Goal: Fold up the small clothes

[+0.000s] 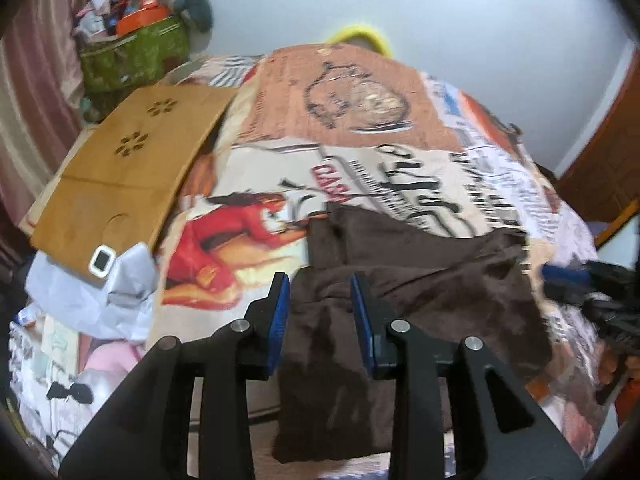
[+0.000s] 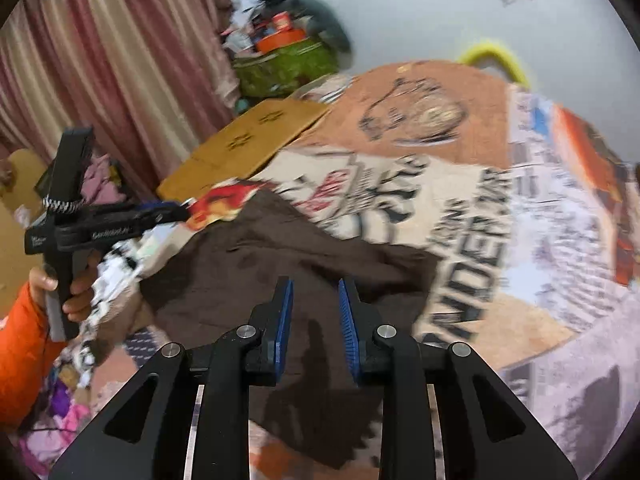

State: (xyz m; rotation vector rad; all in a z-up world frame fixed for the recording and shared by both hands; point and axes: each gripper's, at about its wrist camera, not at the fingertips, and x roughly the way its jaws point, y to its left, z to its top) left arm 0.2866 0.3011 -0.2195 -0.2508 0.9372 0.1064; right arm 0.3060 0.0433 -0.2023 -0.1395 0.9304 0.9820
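A dark brown garment (image 1: 420,280) lies spread and creased on a printed bed cover (image 1: 400,168), its near edge hanging toward me. My left gripper (image 1: 319,282) hovers over the garment's left part with its blue pads apart; the cloth shows beneath the gap and nothing is pinched. In the right wrist view the same brown garment (image 2: 280,248) fills the middle. My right gripper (image 2: 315,286) stands over it, jaws apart, not pressing on the cloth. The left gripper (image 2: 176,211) appears there at the garment's left edge, held by a hand (image 2: 76,300) in an orange sleeve.
A flat brown cardboard sheet (image 1: 132,168) lies on the bed's left side, with crumpled white paper (image 1: 92,296) below it. A green bag (image 1: 132,56) stuffed with clutter stands at the back left by a striped curtain (image 2: 120,60). Loose clothes pile up at the lower left (image 2: 68,412).
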